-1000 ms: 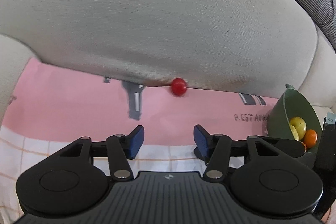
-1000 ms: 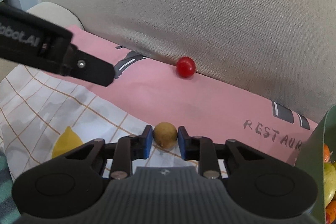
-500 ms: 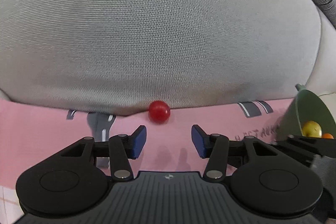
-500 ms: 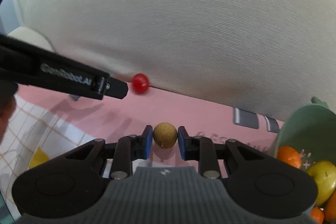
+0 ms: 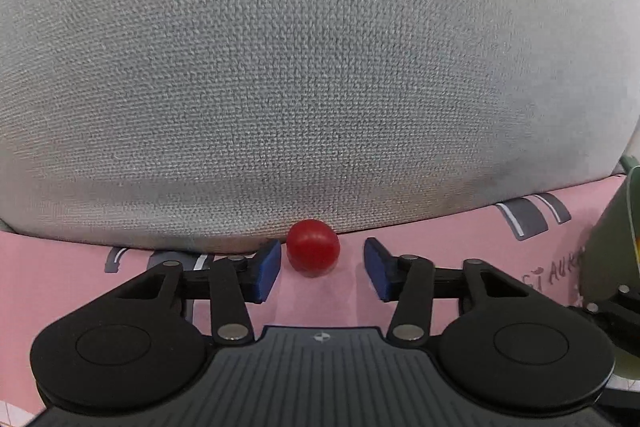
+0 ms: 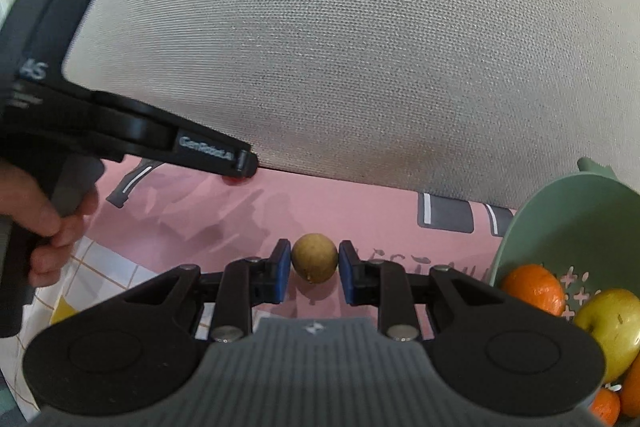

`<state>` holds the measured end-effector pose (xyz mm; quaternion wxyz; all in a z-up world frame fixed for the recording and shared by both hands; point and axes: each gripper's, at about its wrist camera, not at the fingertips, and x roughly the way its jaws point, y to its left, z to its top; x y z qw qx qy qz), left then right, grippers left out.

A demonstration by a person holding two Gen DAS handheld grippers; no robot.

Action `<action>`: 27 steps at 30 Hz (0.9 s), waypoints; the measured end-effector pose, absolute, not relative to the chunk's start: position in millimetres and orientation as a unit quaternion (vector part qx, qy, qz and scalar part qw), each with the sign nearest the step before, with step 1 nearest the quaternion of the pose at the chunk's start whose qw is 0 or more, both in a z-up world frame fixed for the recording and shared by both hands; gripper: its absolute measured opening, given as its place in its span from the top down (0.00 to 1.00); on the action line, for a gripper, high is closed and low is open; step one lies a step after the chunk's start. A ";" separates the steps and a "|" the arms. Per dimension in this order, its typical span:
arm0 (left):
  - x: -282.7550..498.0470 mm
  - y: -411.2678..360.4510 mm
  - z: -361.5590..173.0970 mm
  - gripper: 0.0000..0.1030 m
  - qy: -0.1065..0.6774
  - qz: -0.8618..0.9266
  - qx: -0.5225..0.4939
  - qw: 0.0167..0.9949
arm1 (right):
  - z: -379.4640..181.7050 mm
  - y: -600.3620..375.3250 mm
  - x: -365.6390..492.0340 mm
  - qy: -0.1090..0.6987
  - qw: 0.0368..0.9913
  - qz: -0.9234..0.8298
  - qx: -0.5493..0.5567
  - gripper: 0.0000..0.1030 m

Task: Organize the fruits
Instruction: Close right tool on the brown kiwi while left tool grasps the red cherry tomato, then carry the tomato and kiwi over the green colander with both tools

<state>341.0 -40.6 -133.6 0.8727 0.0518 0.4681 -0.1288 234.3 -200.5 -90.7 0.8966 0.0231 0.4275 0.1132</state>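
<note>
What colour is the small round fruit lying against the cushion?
Red. The small round fruit shows best in the left wrist view.

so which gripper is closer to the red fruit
Left. The left gripper has the red fruit between its closing fingers; the right gripper is apart, holding a brown fruit.

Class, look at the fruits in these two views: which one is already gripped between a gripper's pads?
The small brown fruit, clamped in the right gripper. The red fruit lies ungripped; the others sit in the green bowl.

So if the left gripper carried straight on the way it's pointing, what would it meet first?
Most likely the red fruit, lying between the closing but not yet touching fingers of the left gripper. Just behind it is the grey cushion.
</note>
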 end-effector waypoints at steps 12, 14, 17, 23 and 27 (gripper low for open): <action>334.6 -30.0 -124.9 0.73 0.464 -0.127 0.035 0.876 | -80.3 -203.5 241.2 0.424 0.898 0.119 0.019 0.78; 327.6 -26.9 -116.1 0.73 0.459 -0.129 0.030 0.879 | -77.6 -204.7 239.5 0.421 0.899 0.121 0.019 0.78; 316.1 -24.2 -103.6 0.73 0.452 -0.135 0.029 0.881 | -71.9 -206.3 234.4 0.415 0.901 0.124 0.018 0.78; 295.5 -11.6 -97.7 0.73 0.459 -0.137 0.047 0.877 | -61.0 -209.2 219.5 0.409 0.903 0.127 0.019 0.78; 282.7 -15.6 -90.8 0.73 0.463 -0.145 0.038 0.874 | -60.2 -211.2 209.6 0.413 0.902 0.125 0.024 0.78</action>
